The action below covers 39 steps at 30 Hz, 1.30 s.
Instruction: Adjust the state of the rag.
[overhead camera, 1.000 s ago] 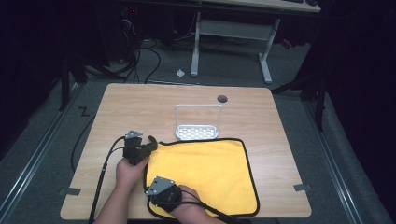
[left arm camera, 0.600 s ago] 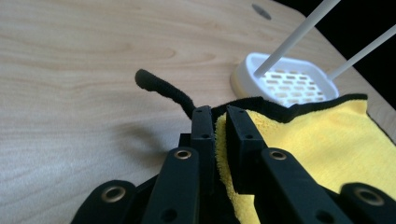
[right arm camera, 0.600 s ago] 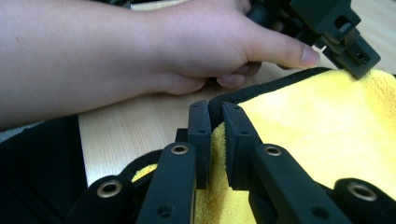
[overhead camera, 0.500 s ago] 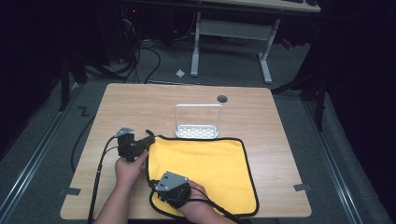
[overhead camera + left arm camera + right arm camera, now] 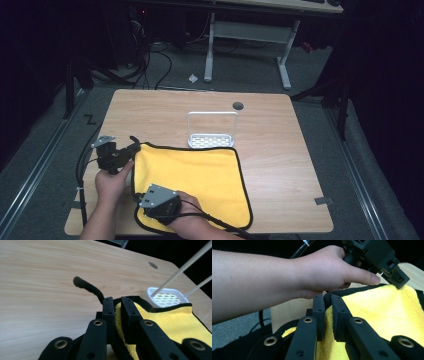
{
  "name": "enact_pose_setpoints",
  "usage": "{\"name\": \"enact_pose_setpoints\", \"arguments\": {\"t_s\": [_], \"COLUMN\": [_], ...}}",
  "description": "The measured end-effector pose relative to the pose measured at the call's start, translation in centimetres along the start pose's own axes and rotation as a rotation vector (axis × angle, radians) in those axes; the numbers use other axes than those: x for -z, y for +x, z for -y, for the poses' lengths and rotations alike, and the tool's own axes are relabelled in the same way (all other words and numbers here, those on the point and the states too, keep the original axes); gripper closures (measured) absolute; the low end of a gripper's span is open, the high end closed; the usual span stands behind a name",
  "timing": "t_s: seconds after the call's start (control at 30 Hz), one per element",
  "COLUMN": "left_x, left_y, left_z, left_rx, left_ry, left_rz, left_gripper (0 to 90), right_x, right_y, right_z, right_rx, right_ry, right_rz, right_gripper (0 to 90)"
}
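Left gripper view looks straight along the left gripper (image 5: 118,305), whose two black fingers (image 5: 108,315) stand nearly together with the black-bound edge of a yellow cloth (image 5: 172,320) pinched between them; the plush fold shows in the narrow gap and bulges below the pads. A black hanging loop (image 5: 86,286) on the cloth's corner curls up and away past the fingertips, over the bare wood of the desk (image 5: 50,277). Beyond the pinched edge the cloth runs off to the right, and just past its far hem stands a white perforated tray (image 5: 166,297) with thin white rods rising from it.

Right gripper view gives the same picture for the right gripper (image 5: 327,302): its fingers (image 5: 319,315) are closed down on another stretch of the cloth's (image 5: 384,312) dark border, yellow pile squeezed between them. Right behind those fingertips is the person's left hand (image 5: 324,270), wrapped round the other gripper, whose tip bears on the cloth's hem farther off.

High view places it all: the left gripper (image 5: 131,149) grips the cloth (image 5: 200,175) at its near-left upper corner, the right gripper (image 5: 145,192) holds the left edge lower down, near the desk's (image 5: 280,150) front. The cloth's left side is bunched inward at the two grips, while the rest lies flat toward the right, its far hem just beside the tray (image 5: 211,141)
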<state>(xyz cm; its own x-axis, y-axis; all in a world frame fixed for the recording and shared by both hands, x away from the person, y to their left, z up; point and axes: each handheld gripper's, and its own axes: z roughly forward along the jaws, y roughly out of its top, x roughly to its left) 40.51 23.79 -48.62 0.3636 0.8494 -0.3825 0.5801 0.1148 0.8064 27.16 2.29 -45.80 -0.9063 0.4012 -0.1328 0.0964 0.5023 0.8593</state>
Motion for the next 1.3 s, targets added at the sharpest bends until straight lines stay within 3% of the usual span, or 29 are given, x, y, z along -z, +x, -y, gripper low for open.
{"name": "enact_pose_setpoints", "arguments": {"t_s": [0.1, 0.2, 0.43, 0.57, 0.8, 1.03, 1.3], "left_x": [1.1, 1.1, -1.1, -2.7, -5.3, -7.7, -10.5], "left_y": [0.3, -0.2, -3.9, -6.2, -9.3, -13.0, -16.6], "left_z": [-0.1, -0.2, -0.4, -0.2, 0.4, 0.4, 1.0], "left_rx": [-0.018, -0.018, -0.030, -0.057, -0.035, -0.081, -0.127], "left_ry": [-0.012, -0.017, -0.018, -0.010, -0.025, 0.000, 0.028], "left_rz": [-0.016, -0.017, 0.008, -0.007, 0.005, 0.027, 0.055], "left_gripper": [82.2, 82.5, 82.6, 82.6, 82.6, 82.6, 82.1], "right_x": [-0.6, -0.5, 1.8, 4.0, 7.9, 11.7, 14.7], "right_y": [0.6, 0.7, 0.1, -0.9, -3.1, -5.3, -6.8], "right_z": [-0.7, -0.7, 0.2, 2.0, 5.7, 9.7, 13.2], "right_rx": [0.017, 0.032, 0.021, 0.010, -0.052, -0.132, -0.193], "right_ry": [-0.007, -0.002, -0.010, -0.001, 0.016, 0.044, 0.102], "right_rz": [-0.011, -0.008, 0.033, 0.071, 0.140, 0.212, 0.278], "right_gripper": [83.0, 83.0, 83.0, 82.9, 83.0, 83.0, 82.9]}}
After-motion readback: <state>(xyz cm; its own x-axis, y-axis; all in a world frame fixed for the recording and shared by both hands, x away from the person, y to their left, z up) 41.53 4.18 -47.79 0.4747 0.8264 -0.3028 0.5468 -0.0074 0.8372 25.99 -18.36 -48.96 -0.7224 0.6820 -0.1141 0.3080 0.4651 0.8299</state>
